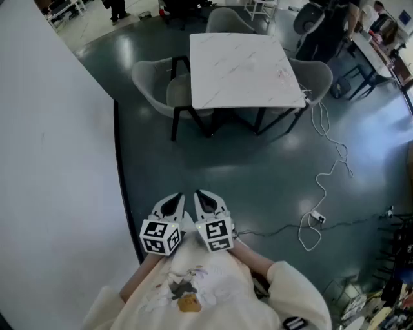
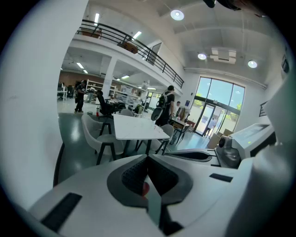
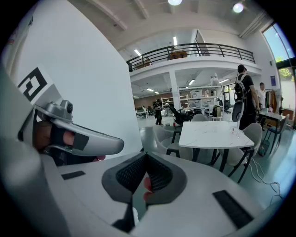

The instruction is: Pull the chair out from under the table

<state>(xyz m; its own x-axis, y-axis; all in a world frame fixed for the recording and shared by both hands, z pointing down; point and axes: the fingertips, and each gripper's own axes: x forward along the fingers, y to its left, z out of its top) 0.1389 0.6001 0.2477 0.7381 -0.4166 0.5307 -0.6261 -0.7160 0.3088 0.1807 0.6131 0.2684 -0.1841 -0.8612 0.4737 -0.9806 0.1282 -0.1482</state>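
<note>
A white marble-topped table (image 1: 242, 69) on black legs stands ahead on the dark floor. A grey shell chair (image 1: 158, 84) is tucked under its left side, another grey chair (image 1: 315, 76) under its right side, and a third chair (image 1: 227, 19) sits behind it. The same table (image 2: 136, 128) and left chair (image 2: 98, 135) show far off in the left gripper view, and the table (image 3: 213, 134) and chair (image 3: 166, 139) in the right gripper view. My left gripper (image 1: 173, 201) and right gripper (image 1: 205, 197) are held side by side close to my body, both shut and empty, well short of the table.
A white wall (image 1: 51, 161) runs along the left, its base near the grippers. A white cable with a plug (image 1: 317, 216) trails over the floor right of the table. People stand by desks (image 1: 377, 38) at the far right, and equipment (image 1: 397, 258) crowds the right edge.
</note>
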